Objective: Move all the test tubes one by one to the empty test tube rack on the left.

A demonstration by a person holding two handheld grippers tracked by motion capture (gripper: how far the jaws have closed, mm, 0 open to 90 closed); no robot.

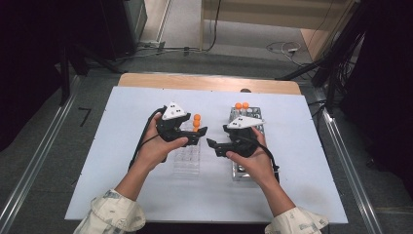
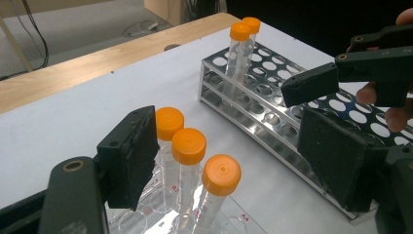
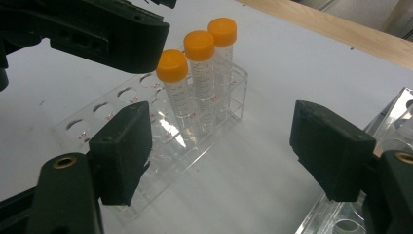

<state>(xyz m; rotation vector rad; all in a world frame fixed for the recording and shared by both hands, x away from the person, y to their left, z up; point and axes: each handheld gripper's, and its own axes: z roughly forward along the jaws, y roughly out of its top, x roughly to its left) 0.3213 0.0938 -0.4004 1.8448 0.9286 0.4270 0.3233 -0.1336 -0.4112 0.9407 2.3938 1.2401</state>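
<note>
Left gripper view: three capped tubes waiting between two racks

Left gripper view puts the three orange-capped tubes point(image 2: 189, 161) right at its lower middle, upright in a row at one end of a clear plastic rack point(image 2: 229, 222). Each stands in its own hole, caps up and clear of each other, which leaves room for a jaw to slide down either side of one tube. The left gripper point(image 2: 234, 163) is spread wide and holds nothing; its near jaw stands just beside the tubes and the other is out over the metal rack.

From the right gripper view the same row reads as nearest, middle and farthest cap, with the clear rack's other holes empty. The right gripper point(image 3: 229, 156) is likewise wide open and empty, its jaws framing bare tabletop point(image 3: 272, 63) between the racks.

Further out, the metal rack point(image 2: 272, 97) lies parallel to the clear one, with two more capped tubes point(image 2: 243, 44) seated at its far end. That arrangement suggests tubes are being moved from one rack to the other, though the direction cannot be told.

In the high view both hands sit low over the white tabletop, left gripper point(image 1: 197, 132) over the clear rack and right gripper point(image 1: 216, 141) beside the metal one, their tips turned toward each other across the gap, likely so that either can reach in.
</note>
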